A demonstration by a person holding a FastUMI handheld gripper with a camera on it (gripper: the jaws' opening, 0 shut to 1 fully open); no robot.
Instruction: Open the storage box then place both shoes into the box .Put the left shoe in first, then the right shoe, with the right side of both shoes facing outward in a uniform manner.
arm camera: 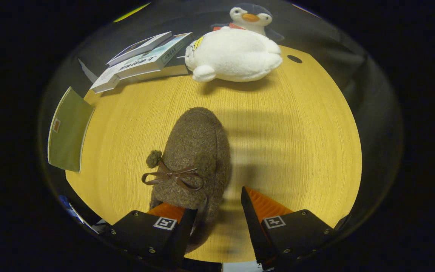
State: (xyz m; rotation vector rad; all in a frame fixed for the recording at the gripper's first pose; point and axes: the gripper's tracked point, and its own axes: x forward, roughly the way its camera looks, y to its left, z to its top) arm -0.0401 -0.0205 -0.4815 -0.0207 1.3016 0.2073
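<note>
Brown and woolly, the shoe (196, 158) lies on the desk (289, 151) just ahead of my hand-held gripper (217, 207), its rounded toe pointing away from me and its heel end reaching back between the fingers. It sits nearer the left finger (172, 217), whose tip it overlaps; whether that finger touches it I cannot tell. A clear strip of desk separates it from the right finger (263, 207). My hand-held gripper is spread wide and grasps nothing. On the near part of the shoe I see a thin brown ribbon bow (172, 177) with a small pompom (154, 158) just left of it. Well beyond the fingers, at the far side of the desk, a white plush penguin (236, 53) lies on its back, its head farthest from me. Left of it, also well beyond the fingers, rests a stack of books (142, 60). Closer on the left, a green booklet (68, 130) overhangs the desk's edge. A small dark hole (295, 59) shows in the desk surface just right of the penguin.
</note>
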